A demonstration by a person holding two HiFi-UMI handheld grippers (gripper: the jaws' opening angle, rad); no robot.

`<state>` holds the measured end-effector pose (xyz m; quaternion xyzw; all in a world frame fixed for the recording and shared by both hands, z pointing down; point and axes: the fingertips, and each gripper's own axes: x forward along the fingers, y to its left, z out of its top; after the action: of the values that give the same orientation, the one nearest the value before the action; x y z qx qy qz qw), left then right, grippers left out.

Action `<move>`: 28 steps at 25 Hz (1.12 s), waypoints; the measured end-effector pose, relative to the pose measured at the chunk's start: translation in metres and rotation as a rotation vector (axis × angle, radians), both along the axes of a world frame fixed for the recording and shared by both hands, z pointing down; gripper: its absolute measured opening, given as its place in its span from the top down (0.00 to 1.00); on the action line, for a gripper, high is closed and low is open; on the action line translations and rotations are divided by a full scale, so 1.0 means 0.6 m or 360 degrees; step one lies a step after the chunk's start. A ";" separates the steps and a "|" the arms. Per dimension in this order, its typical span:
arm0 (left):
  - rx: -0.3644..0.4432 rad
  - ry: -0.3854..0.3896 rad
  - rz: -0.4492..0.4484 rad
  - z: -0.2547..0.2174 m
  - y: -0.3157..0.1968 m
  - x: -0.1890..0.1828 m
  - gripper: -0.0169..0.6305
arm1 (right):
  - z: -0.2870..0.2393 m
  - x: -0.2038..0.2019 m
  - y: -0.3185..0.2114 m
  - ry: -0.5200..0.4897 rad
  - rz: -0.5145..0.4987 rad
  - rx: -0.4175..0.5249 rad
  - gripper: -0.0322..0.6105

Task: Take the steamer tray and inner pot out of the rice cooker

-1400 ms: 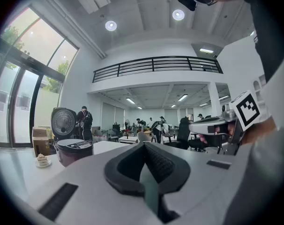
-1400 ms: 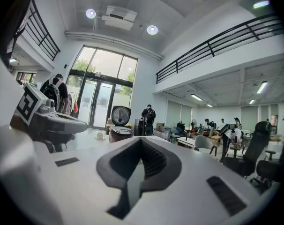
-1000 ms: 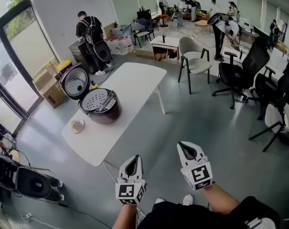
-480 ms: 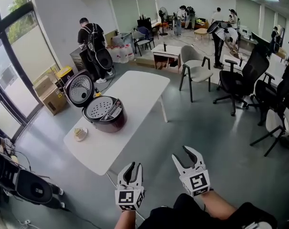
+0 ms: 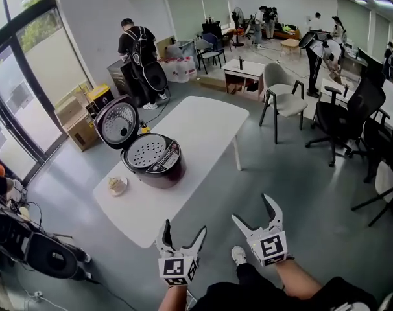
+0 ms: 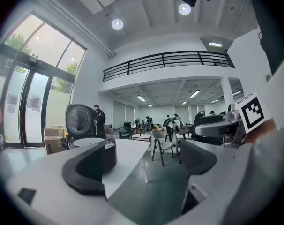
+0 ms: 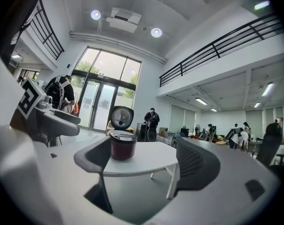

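The jaws of both have just been opening: the left hand-held gripper [image 5: 182, 233] and the right hand-held gripper [image 5: 253, 211] now stand wide, with nothing between their jaws; the person has also come nearer to the white counter [image 5: 203, 125], but both remain well apart from it; I judge this as preparation for a first grasp. The rice cooker [image 5: 154, 161] stands on the counter, its lid [image 5: 117, 120] raised; the perforated steamer tray [image 5: 146, 152] sits in its top and hides the inner pot; a small dish [image 5: 117, 185] beside it holds something I cannot identify.

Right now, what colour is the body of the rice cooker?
The rice cooker body is dark maroon, clearest in the head view.
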<state>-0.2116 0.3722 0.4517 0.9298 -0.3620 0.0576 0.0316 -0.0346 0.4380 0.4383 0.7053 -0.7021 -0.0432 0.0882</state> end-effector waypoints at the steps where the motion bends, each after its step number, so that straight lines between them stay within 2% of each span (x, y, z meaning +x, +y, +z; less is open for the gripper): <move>1: -0.0005 -0.0009 -0.0017 0.004 -0.017 0.005 0.21 | 0.004 0.007 -0.021 -0.0005 -0.0020 -0.0011 0.31; 4: -0.0014 -0.0040 -0.0093 0.013 -0.070 0.019 0.24 | 0.014 0.028 -0.086 -0.0015 -0.0092 -0.0045 0.31; 11: -0.0049 -0.0060 -0.0270 0.019 -0.200 0.061 0.24 | 0.021 0.073 -0.249 -0.0005 -0.0294 -0.0086 0.31; 15: -0.0078 -0.0060 -0.0446 0.021 -0.265 0.066 0.15 | 0.022 0.096 -0.323 0.0028 -0.0399 -0.0097 0.31; 18: -0.0117 -0.0037 -0.0596 0.029 -0.305 0.050 0.06 | 0.028 0.101 -0.371 0.0018 -0.0494 -0.0103 0.23; 20: -0.0146 -0.0030 -0.0682 0.037 -0.323 0.035 0.06 | 0.037 0.098 -0.399 0.0006 -0.0573 -0.0121 0.12; 22: -0.0155 -0.0034 -0.0761 0.041 -0.337 0.022 0.06 | 0.044 0.094 -0.426 0.0007 -0.0640 -0.0132 0.05; 28: -0.0170 -0.0081 -0.0918 0.053 -0.365 -0.013 0.06 | 0.057 0.076 -0.494 -0.0018 -0.0744 -0.0148 0.03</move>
<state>-0.2196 0.1531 0.4835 0.7838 -0.6085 0.0885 0.0866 0.0111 0.1417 0.4722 0.5189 -0.8480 -0.0260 0.1043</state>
